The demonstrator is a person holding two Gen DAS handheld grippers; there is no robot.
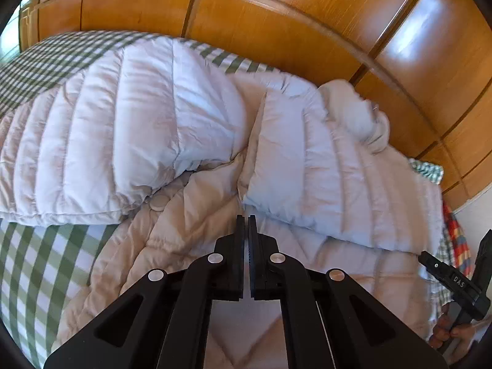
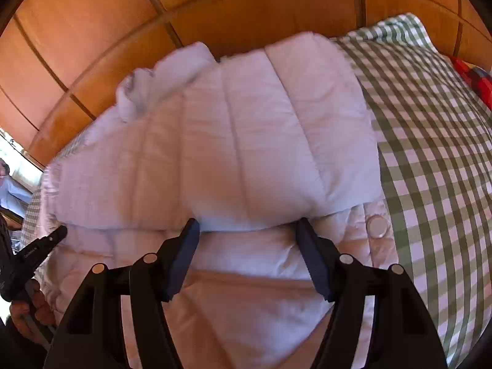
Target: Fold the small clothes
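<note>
A white quilted puffer jacket [image 1: 172, 129] lies on a green-and-white checked bedcover [image 1: 37, 264], with a padded panel folded over its pale beige lining [image 1: 184, 221]. My left gripper [image 1: 247, 220] is shut and empty, hovering just above the lining near the folded panels. In the right wrist view the jacket [image 2: 246, 153] fills the middle, with a round snap button [image 2: 378, 227] at its right edge. My right gripper [image 2: 247, 224] is open, its fingertips [image 2: 192, 226] at the lower edge of the folded panel, holding nothing. The right gripper also shows in the left wrist view [image 1: 452, 279].
A wooden wardrobe [image 1: 276, 30] stands behind the bed. A red, yellow and blue patterned cloth [image 1: 458, 240] hangs at the bed's right edge; it also shows in the right wrist view [image 2: 475, 77]. The left gripper's body [image 2: 27, 255] is at the left.
</note>
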